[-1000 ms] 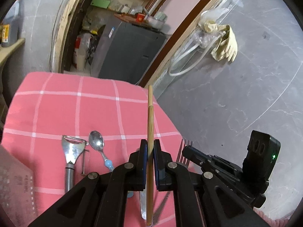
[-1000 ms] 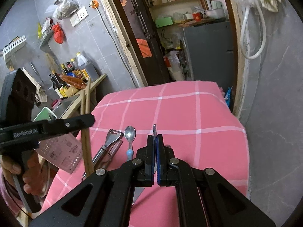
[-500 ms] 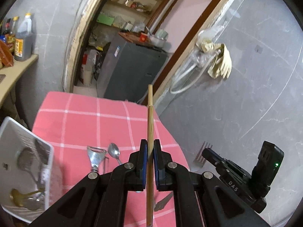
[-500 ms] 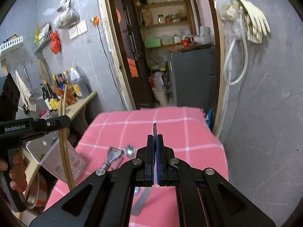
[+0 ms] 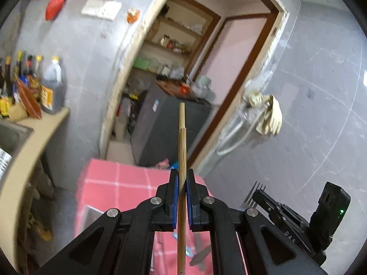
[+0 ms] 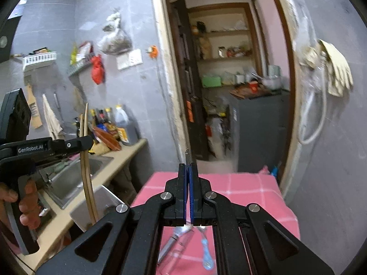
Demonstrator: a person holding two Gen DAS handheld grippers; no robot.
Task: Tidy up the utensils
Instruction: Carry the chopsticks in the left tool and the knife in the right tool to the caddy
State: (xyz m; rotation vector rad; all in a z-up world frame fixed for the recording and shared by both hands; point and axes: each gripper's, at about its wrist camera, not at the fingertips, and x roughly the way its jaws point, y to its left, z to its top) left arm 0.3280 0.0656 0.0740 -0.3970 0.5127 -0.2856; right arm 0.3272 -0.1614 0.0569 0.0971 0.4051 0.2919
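My left gripper (image 5: 182, 178) is shut on a pair of wooden chopsticks (image 5: 182, 137) that stand upright between its blue pads, high above the pink checked cloth (image 5: 114, 183). To its right, the right gripper (image 5: 260, 194) holds a metal fork (image 5: 250, 200), tines pointing up. In the right wrist view the right gripper (image 6: 188, 167) is shut on the fork's thin edge (image 6: 187, 153). At the left there, a person's hand (image 6: 27, 206) carries the left gripper (image 6: 84, 141) with the chopsticks (image 6: 86, 171) over a white basket (image 6: 96, 204). A peeler (image 6: 174, 240) and a blue-handled spoon (image 6: 205, 249) lie on the cloth (image 6: 240, 190).
A steel sink (image 6: 68, 178) is set in a counter (image 6: 128, 151) with several bottles, left of the table. A knife (image 5: 199, 254) lies on the cloth below the left gripper. Behind the table a doorway opens onto a grey cabinet (image 6: 259, 133). Gloves (image 6: 337, 73) hang on the right wall.
Both grippers have risen and tilted up, each still holding its utensil. The table has dropped to the bottom of both views, and the sink and counter have come into sight.
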